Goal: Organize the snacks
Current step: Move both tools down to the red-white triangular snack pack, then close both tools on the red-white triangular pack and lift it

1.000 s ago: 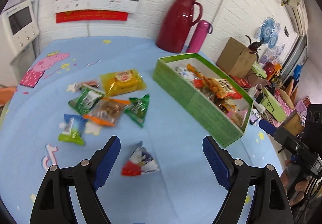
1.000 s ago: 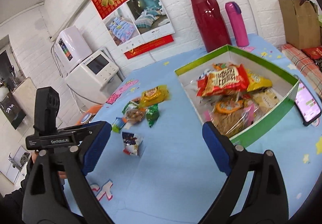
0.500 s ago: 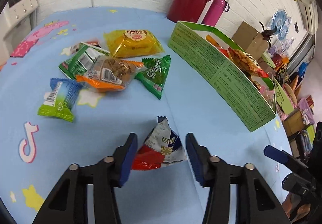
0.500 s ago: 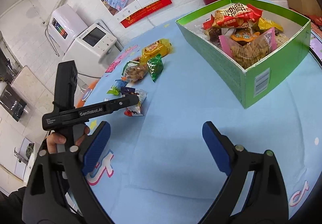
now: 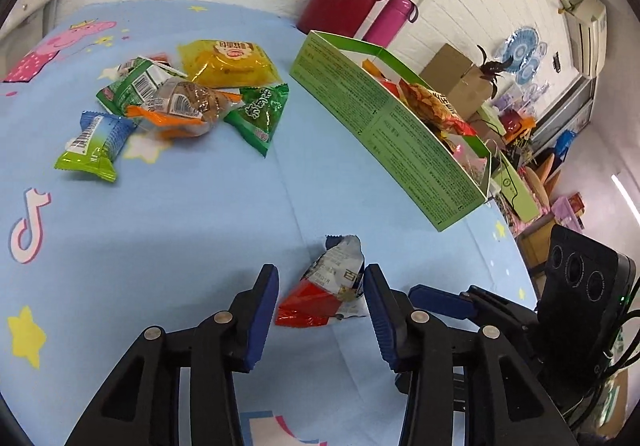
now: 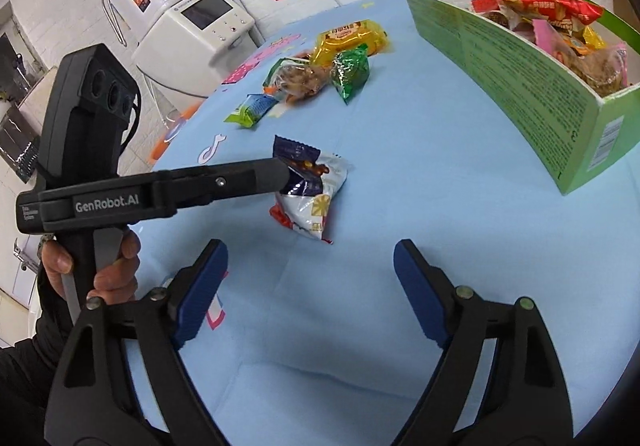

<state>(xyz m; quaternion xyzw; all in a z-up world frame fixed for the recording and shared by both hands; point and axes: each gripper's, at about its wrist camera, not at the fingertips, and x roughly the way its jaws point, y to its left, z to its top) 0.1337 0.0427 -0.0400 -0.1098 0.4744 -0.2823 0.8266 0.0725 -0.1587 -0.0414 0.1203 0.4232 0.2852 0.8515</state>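
We count many snacks already in the green box point(image 5: 404, 133). Six remain on the tabletop point(image 5: 192, 213): five clustered point(image 5: 192, 101), one packet point(image 5: 328, 286) between our left tool's point(image 5: 320, 304) unclosed pads. Right tool point(image 6: 308, 286) apart, empty.

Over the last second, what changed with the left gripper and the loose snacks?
The left gripper came down and narrowed its fingers around the red-and-white snack packet; not clearly clamped yet. The right gripper stays open and empty. The snack pile and green box are unmoved.
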